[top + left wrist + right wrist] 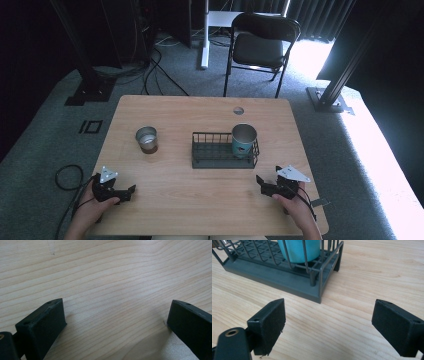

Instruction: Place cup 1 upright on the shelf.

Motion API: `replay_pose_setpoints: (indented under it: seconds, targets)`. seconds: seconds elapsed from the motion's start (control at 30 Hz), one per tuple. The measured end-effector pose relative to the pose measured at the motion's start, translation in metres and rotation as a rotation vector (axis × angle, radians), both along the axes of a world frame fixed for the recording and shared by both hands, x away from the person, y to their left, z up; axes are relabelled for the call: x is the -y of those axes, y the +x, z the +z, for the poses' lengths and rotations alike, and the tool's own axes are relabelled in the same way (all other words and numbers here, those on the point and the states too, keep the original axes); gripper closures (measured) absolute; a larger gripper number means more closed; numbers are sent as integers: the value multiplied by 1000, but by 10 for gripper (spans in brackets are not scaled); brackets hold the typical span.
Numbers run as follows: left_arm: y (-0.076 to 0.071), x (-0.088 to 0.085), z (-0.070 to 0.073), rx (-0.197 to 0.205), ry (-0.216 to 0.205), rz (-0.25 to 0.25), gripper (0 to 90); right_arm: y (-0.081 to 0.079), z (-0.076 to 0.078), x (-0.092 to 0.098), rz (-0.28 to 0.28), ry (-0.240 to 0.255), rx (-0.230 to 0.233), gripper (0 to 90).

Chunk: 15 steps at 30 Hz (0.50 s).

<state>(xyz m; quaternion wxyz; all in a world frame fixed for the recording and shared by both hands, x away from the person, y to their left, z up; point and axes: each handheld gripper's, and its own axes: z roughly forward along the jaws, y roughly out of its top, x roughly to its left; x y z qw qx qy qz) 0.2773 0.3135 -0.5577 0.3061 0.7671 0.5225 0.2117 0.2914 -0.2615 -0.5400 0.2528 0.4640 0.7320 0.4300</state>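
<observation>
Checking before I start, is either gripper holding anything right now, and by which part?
Nothing is held. The left gripper and right gripper both have open jaws over bare table.

Wooden worktop (175, 190), light grain, w/ round cable hole (238, 110) near far edge. Beyond it a black folding chair (261, 45) on grey carpet (45, 135), white desk leg (204, 35) to chair's left. Black cables (155, 70) trail over carpet by far-left corner. Black frame posts w/ foot plates at left (89, 90) & right (327, 97). Dark curtains behind; bright light patch on floor at right.
</observation>
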Motion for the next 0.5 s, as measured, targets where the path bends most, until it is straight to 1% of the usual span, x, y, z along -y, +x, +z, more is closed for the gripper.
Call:
replay_pose_setpoints:
  seconds: [0.3, 0.4, 0.47, 0.5]
  targets:
    - [0, 0, 0, 0, 0, 0, 23, -5, -7, 8, 22, -30, -33, 116]
    - [0, 0, 0, 0, 0, 0, 23, -6, -8, 11, 35, -59, -46, 116]
    - [0, 0, 0, 0, 0, 0, 23, -7, -9, 13, 33, -58, -62, 116]
    - [0, 0, 0, 0, 0, 0, 23, -7, -9, 13, 33, -58, -62, 116]
